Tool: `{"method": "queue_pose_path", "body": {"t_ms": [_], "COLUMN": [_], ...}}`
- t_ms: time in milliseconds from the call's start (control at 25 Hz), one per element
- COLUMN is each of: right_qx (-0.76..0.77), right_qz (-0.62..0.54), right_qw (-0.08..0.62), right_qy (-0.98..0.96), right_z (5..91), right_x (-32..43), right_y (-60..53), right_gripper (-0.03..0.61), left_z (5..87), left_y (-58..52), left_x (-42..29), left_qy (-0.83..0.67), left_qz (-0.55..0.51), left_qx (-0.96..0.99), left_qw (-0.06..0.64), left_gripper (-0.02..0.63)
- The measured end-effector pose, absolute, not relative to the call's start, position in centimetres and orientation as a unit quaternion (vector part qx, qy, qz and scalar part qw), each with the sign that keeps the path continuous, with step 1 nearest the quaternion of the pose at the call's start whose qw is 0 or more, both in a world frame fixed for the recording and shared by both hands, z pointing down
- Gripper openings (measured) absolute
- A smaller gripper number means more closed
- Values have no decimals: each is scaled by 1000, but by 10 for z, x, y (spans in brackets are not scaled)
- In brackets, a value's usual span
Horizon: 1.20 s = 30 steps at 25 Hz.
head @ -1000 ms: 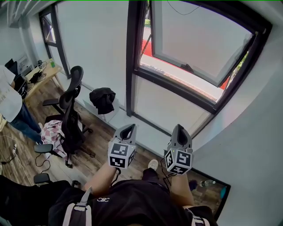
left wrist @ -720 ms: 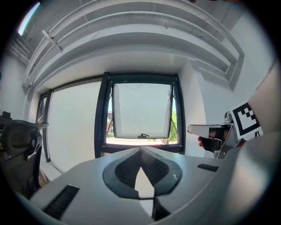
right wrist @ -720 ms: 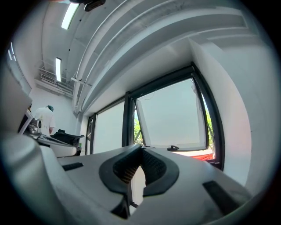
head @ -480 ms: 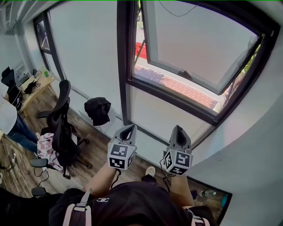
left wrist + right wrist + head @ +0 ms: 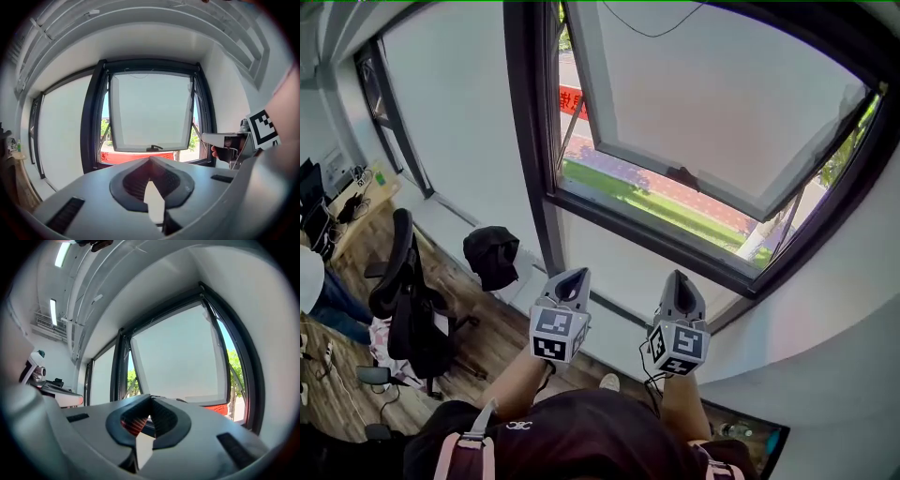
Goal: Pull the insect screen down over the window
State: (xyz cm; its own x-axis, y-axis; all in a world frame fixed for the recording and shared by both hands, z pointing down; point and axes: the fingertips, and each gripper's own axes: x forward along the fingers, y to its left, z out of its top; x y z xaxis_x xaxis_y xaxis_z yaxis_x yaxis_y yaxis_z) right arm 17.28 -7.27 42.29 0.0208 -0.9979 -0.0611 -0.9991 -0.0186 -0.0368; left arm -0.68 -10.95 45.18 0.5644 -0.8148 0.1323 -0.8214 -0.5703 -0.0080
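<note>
Facing frosted dark-framed window [image 5: 712, 103]: left gripper [image 5: 572, 275], right gripper [image 5: 678, 277], jaws together.

A chair [image 5: 408, 305] stands left of the window [image 5: 712, 103], a bundle [image 5: 490, 255] between them.

Black window frame [image 5: 528, 141]; frosted white sash pane [image 5: 722, 103]. Grey left gripper [image 5: 571, 277] and right gripper [image 5: 677, 280], cubes marked in black-and-white squares. Brown wood-grain floor [image 5: 490, 328]. Black chair [image 5: 405, 302].
</note>
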Motion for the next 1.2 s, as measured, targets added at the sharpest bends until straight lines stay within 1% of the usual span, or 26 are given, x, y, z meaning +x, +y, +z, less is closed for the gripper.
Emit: {"method": "queue_pose_path", "body": {"t_ms": [360, 720, 920, 1200], "right_qx": [-716, -733, -751, -777], "right_qz": [11, 8, 15, 20], "right_qw": [31, 18, 10, 20], "right_qy": [697, 680, 660, 629], "right_z": [418, 426, 427, 420], "right_x": [253, 307, 320, 330], "right_y": [-157, -185, -189, -199], "right_gripper": [5, 5, 5, 5], "left_z": [448, 460, 461, 450], "left_y": [-195, -233, -248, -272], "left_x": [80, 134, 150, 159], "left_qy": [-450, -430, -408, -378], "left_qz": [63, 72, 77, 69], "left_qx": [890, 900, 909, 923], "left_qw": [25, 32, 30, 17], "left_gripper": [12, 12, 12, 12]}}
